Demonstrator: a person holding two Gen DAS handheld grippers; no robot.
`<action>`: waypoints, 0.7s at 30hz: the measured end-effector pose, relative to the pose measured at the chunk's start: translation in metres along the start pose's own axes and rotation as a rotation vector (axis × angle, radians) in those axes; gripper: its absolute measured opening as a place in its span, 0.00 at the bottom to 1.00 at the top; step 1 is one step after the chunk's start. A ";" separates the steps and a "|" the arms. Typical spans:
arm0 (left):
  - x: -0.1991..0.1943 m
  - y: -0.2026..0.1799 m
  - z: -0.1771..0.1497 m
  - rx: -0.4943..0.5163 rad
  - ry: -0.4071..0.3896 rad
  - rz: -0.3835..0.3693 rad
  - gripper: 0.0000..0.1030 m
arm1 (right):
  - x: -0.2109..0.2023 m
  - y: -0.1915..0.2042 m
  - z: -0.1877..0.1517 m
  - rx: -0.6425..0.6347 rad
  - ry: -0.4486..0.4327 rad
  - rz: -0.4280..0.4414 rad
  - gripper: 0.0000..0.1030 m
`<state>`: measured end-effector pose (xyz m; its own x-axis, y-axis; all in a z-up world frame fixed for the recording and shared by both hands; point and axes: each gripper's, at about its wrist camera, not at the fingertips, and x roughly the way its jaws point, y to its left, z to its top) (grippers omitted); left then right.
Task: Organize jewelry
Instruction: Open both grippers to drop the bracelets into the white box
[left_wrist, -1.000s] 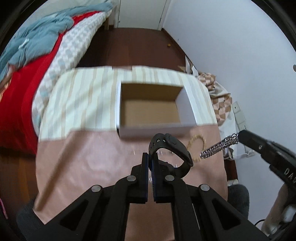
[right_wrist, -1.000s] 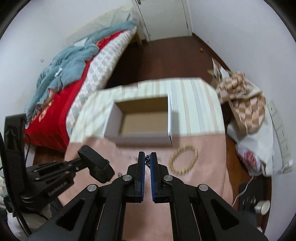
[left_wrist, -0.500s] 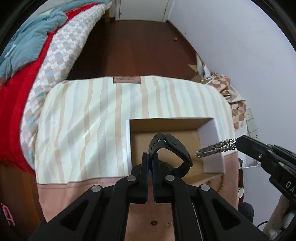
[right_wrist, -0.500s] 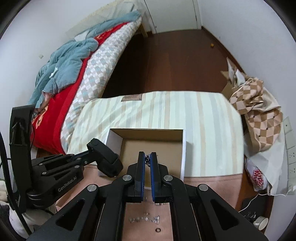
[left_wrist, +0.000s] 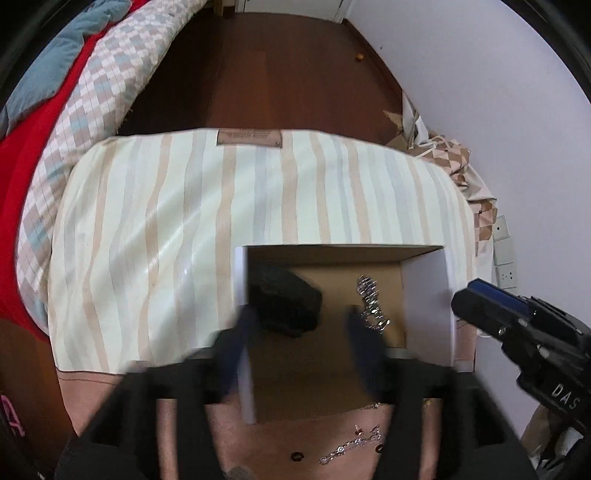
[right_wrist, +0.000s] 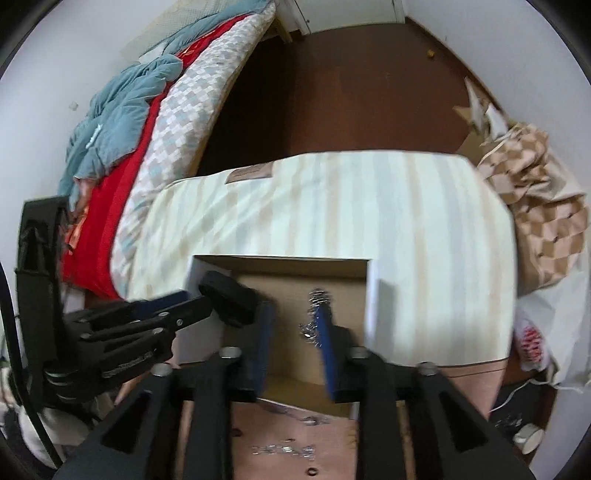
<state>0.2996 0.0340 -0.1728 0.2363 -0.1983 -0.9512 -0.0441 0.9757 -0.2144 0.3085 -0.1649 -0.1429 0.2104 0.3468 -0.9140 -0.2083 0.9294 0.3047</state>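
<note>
White letters "DAS" stand on the black body of the right gripper (left_wrist: 480, 301), cut off at the frame edge. A brown label (left_wrist: 249, 137) on the striped cloth (left_wrist: 147, 240) carries print too small to read.

Dark wood floor (left_wrist: 280, 74), white walls (left_wrist: 498, 74)

Box (left_wrist: 428, 295) sits on the table (left_wrist: 147, 258); inside, watch (left_wrist: 286, 302) on the left, chain (left_wrist: 371, 302) on the right.
</note>
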 end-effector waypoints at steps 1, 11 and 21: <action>-0.003 -0.001 0.000 0.003 -0.016 0.016 0.72 | -0.002 -0.001 -0.001 0.002 -0.004 -0.011 0.37; -0.031 0.000 -0.022 0.020 -0.138 0.159 0.98 | -0.013 0.004 -0.034 -0.080 -0.062 -0.266 0.95; -0.046 0.014 -0.061 -0.011 -0.192 0.280 0.99 | -0.012 0.014 -0.063 -0.070 -0.082 -0.322 0.99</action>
<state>0.2286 0.0507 -0.1458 0.3917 0.0995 -0.9147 -0.1437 0.9886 0.0460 0.2427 -0.1645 -0.1443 0.3519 0.0483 -0.9348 -0.1830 0.9830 -0.0180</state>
